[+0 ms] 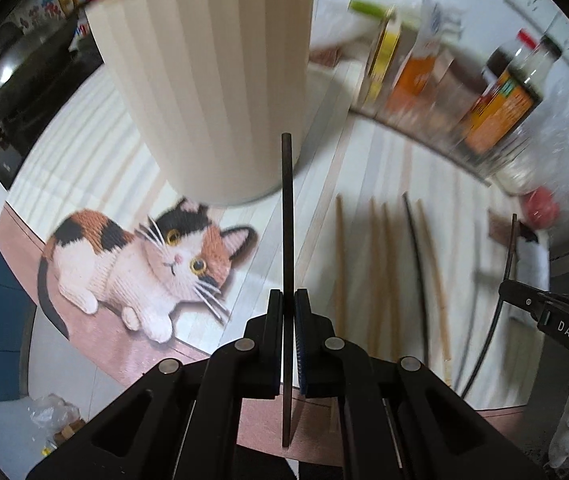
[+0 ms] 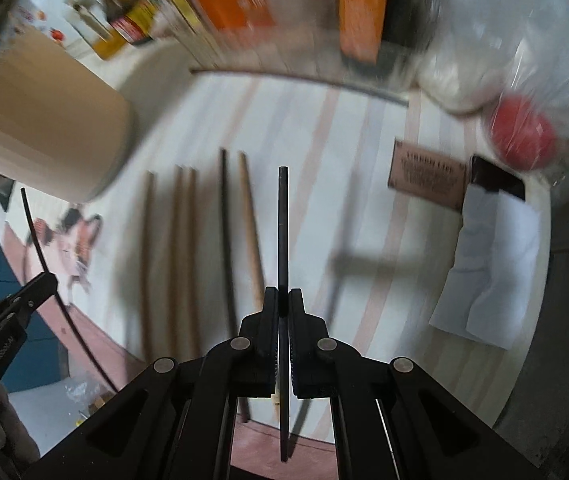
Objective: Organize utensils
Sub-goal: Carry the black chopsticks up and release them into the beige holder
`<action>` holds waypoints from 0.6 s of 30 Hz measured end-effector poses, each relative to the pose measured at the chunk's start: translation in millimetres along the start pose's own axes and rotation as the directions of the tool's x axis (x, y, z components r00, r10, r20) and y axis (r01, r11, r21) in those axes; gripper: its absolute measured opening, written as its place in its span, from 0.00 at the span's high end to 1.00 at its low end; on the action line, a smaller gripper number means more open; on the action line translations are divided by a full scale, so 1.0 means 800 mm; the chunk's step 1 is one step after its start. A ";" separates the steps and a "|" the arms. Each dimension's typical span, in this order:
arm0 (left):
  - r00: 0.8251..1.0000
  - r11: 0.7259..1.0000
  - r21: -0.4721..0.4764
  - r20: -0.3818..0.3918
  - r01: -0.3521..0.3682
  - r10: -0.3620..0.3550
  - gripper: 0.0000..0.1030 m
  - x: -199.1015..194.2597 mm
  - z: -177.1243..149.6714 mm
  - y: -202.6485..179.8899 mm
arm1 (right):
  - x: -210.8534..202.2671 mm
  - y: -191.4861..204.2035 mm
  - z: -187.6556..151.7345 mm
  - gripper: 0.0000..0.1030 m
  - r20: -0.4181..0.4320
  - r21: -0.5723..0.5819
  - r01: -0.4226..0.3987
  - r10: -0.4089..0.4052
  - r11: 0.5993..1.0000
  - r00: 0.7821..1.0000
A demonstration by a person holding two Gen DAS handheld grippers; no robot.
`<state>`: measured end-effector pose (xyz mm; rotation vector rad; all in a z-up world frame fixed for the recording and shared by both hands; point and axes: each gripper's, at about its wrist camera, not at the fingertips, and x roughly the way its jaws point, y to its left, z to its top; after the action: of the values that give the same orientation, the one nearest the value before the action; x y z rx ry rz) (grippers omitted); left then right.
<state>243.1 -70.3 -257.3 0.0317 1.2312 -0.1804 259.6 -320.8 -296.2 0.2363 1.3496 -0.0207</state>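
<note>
My left gripper point(image 1: 288, 300) is shut on a dark chopstick point(image 1: 286, 216) and holds it above the mat, its tip near the base of the cream ribbed utensil holder point(image 1: 208, 92). My right gripper point(image 2: 283, 298) is shut on another dark chopstick point(image 2: 282, 232), held above the mat. Several wooden chopsticks point(image 1: 376, 264) and one dark chopstick point(image 1: 416, 248) lie side by side on the striped mat between the grippers; they also show in the right wrist view point(image 2: 182, 256). The holder point(image 2: 44, 120) stands at the left in the right wrist view.
A cat picture point(image 1: 140, 264) is printed on the mat's left part. Sauce bottles and boxes point(image 1: 444, 80) line the back. A red round thing in plastic point(image 2: 522, 136), a brown card point(image 2: 428, 178) and white paper point(image 2: 492, 256) lie at the right. A wok point(image 1: 16, 76) sits far left.
</note>
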 end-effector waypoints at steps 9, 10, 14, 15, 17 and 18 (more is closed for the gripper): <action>0.978 1.000 0.015 0.210 0.021 -0.024 0.97 -0.088 0.054 -0.010 | -0.107 0.036 0.026 0.96 0.248 -0.053 -0.063 0.074 0.997 0.966; 0.972 1.000 0.016 0.232 0.024 -0.027 0.97 -0.098 0.061 -0.011 | -0.120 0.044 0.033 0.96 0.281 -0.064 -0.065 0.081 0.996 0.956; 0.943 0.999 0.016 0.329 0.045 -0.048 0.97 -0.148 0.100 -0.012 | -0.172 0.064 0.064 0.97 0.390 -0.096 -0.084 0.115 0.992 0.913; 0.931 0.998 0.015 0.360 0.055 -0.057 0.97 -0.166 0.114 -0.011 | -0.190 0.072 0.076 1.00 0.418 -0.113 -0.096 0.135 0.989 0.899; 0.914 0.998 0.010 0.399 0.066 -0.065 0.97 -0.190 0.133 -0.006 | -0.218 0.084 0.093 1.00 0.454 -0.133 -0.108 0.157 0.985 0.877; 0.903 0.997 0.007 0.425 0.071 -0.067 0.97 -0.205 0.145 -0.001 | -0.237 0.095 0.105 1.00 0.480 -0.154 -0.110 0.172 0.982 0.860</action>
<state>299.2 -65.4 -64.4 -0.0578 0.7952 -0.2304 309.6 -284.9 -83.8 0.2087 0.8163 0.1186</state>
